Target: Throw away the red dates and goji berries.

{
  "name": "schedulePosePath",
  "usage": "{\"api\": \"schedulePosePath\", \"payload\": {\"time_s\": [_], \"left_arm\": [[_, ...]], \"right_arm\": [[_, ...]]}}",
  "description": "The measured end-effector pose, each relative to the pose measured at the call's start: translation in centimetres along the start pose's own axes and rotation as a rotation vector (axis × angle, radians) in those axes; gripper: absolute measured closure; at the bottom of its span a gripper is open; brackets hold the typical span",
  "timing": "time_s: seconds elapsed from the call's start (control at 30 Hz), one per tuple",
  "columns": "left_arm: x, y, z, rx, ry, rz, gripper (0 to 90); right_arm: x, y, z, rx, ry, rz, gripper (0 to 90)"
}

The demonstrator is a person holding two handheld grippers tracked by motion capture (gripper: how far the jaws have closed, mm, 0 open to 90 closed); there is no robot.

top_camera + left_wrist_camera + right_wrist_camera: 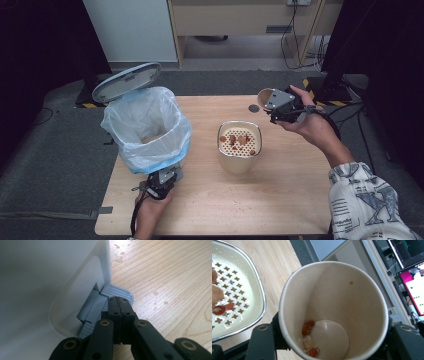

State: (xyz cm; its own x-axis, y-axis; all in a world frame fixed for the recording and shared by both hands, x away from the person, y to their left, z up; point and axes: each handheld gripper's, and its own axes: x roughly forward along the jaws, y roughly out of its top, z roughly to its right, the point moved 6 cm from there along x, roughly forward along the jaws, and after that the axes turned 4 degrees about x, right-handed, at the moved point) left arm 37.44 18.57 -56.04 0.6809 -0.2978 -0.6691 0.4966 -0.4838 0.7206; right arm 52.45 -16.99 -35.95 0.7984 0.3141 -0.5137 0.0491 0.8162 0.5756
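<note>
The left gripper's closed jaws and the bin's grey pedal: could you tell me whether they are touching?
Touching. In the left gripper view, the left gripper rests its shut jaw tips on the ribbed grey pedal at the foot of the bin.

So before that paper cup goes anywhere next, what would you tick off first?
1. Right gripper clamped on the paper cup: ok.
2. Cup emptied: not ok, red bits and pale scraps cling near its bottom.
3. Bin lid up: ok.
4. Left gripper shut, tips on the grey pedal: ok.
5. Bin liner open at the mouth: ok.
6. Strainer pot standing upright, clear of the bin: ok.
</note>
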Motion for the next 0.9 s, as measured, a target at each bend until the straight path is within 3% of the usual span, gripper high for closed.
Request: {"api": "schedulePosePath", "payload": {"time_s": [0.33, 0.67, 0.9], "left_arm": [[0.0, 0.0, 0.0, 0.001, 0.0, -0.001, 88.6], [0.0, 0.0, 0.0, 0.001, 0.001, -0.001, 88.6], [0.0, 0.0, 0.0, 0.002, 0.003, 0.0, 88.6]], "right_arm": [[0.2, -0.6, 0.2, 0.079, 0.037, 0.004, 35.9], [0.6, -1.6, 0.4, 0.209, 0.095, 0.023, 35.7], [0.6, -2.2, 0.8, 0.266, 0.122, 0.04, 35.7]]}}
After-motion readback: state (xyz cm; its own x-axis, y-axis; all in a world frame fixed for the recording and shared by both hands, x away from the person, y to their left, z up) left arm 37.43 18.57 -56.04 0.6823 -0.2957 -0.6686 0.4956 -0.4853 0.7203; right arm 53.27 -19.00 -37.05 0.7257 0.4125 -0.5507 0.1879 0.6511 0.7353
